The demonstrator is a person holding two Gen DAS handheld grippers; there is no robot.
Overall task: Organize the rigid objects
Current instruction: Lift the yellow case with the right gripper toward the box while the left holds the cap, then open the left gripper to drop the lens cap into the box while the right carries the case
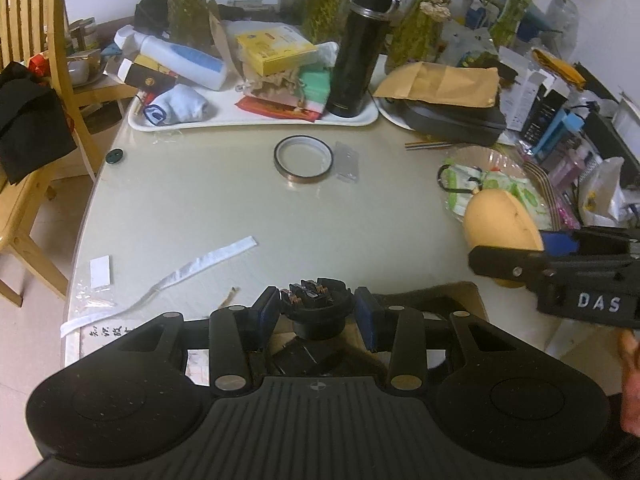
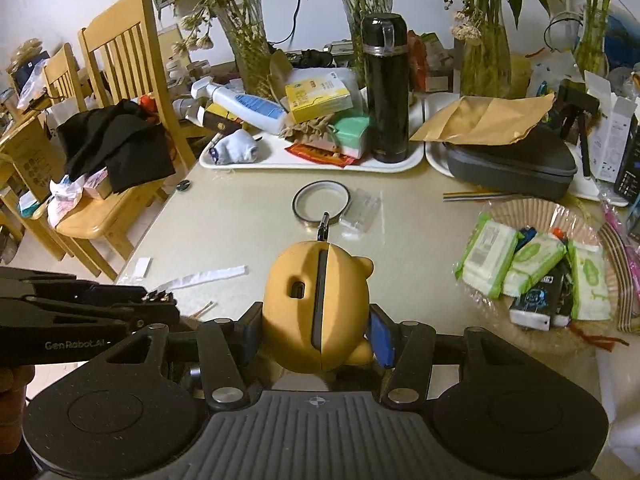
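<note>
My left gripper (image 1: 316,304) is shut on a small round black socket (image 1: 314,306) with copper contacts on top, its blue pads pressing both sides. It hangs over an open cardboard box (image 1: 466,292) at the table's near edge. My right gripper (image 2: 316,320) is shut on an orange bear-shaped case (image 2: 316,304) with a dark seam and a key clip at its top, held above the table. In the left wrist view that orange case (image 1: 500,224) appears at the right. In the right wrist view the left gripper (image 2: 160,300) reaches in from the left.
A brown tape ring (image 1: 303,159) and a clear plastic case (image 1: 347,161) lie mid-table. Behind them a white tray (image 1: 256,122) carries a black thermos (image 1: 360,48), boxes and a bottle. A basket of wet wipes (image 2: 540,272) sits right; a paper strip (image 1: 208,260) lies left. Wooden chairs (image 2: 120,80) stand left.
</note>
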